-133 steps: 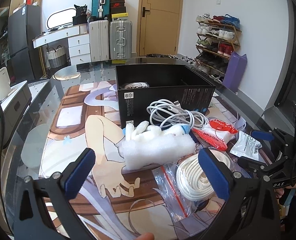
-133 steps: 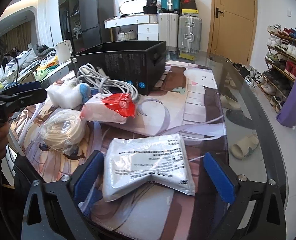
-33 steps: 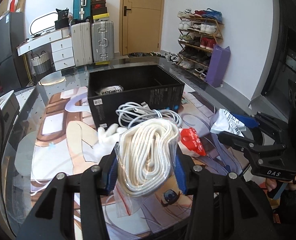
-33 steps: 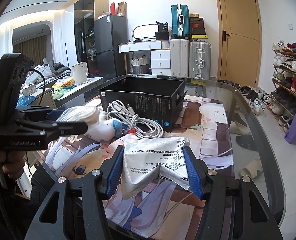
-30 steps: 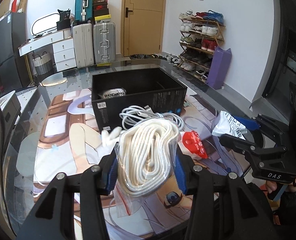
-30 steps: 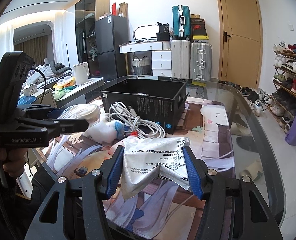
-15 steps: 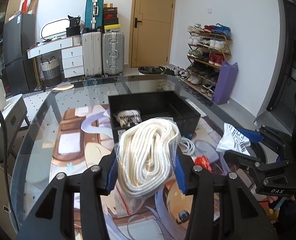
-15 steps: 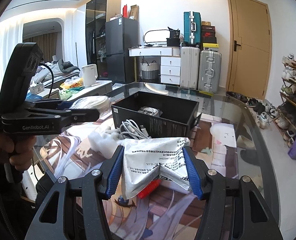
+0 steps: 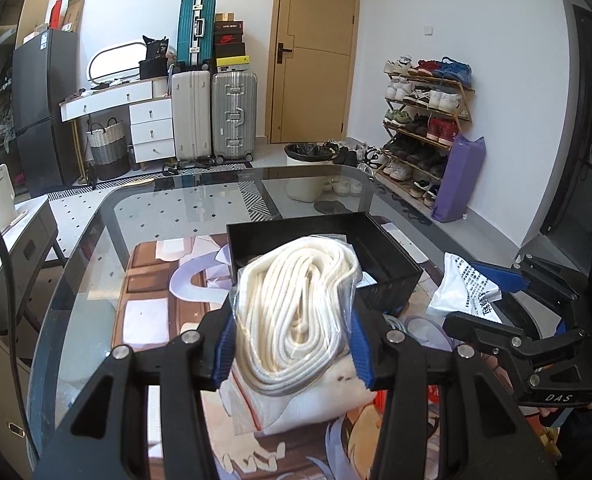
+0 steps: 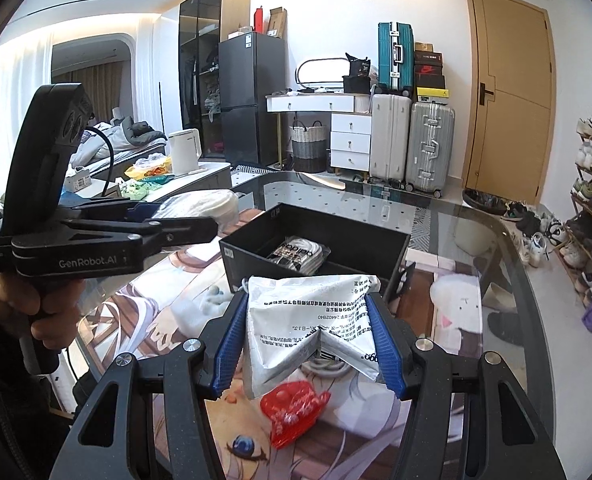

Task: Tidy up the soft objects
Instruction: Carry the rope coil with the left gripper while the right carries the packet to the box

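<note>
both tools, formerly open above the surface, now clamp and lift: left tool (image 9: 292, 344) the coiled rope bag (image 9: 296, 316), right tool (image 10: 309, 344) the white printed pouch (image 10: 315, 328).

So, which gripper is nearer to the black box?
Left. The left gripper holds its rope bag over the black box edge; the right gripper hangs just short of it.

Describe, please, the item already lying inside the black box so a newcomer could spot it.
On the glass table stands an open black box. On its floor lies a clear-wrapped packet of white material under a black label, the only thing inside.
</note>
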Demonstrator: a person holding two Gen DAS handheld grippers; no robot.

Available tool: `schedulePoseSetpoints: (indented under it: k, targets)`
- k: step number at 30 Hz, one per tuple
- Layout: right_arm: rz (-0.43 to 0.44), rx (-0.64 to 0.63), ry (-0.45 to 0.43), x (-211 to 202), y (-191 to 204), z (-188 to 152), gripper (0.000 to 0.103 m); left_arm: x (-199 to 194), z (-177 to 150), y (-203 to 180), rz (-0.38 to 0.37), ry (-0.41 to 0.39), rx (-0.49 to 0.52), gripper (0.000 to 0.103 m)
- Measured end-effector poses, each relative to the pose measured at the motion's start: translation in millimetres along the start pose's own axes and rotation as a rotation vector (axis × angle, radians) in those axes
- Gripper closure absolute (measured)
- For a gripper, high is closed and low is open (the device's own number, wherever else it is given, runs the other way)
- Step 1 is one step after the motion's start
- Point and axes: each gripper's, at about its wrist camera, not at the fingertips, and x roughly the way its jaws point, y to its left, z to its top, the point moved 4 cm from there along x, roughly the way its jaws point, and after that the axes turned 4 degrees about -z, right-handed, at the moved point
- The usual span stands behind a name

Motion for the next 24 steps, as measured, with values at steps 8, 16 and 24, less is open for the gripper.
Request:
schedulePoseSetpoints:
  k: [8,16,24]
  targets:
    - [0.015,-0.008,0.010,17,-3,11,0.044,14,10,2,0.002,0.015,0.005,0.057]
    - [0.028,-0.008,0.025,38,-12,23,0.044,34,21,10,0.005,0.041,0.002,0.056]
    - [0.035,-0.016,0.051,61,-17,31,0.044,57,33,15,0.002,0.073,-0.007,0.056]
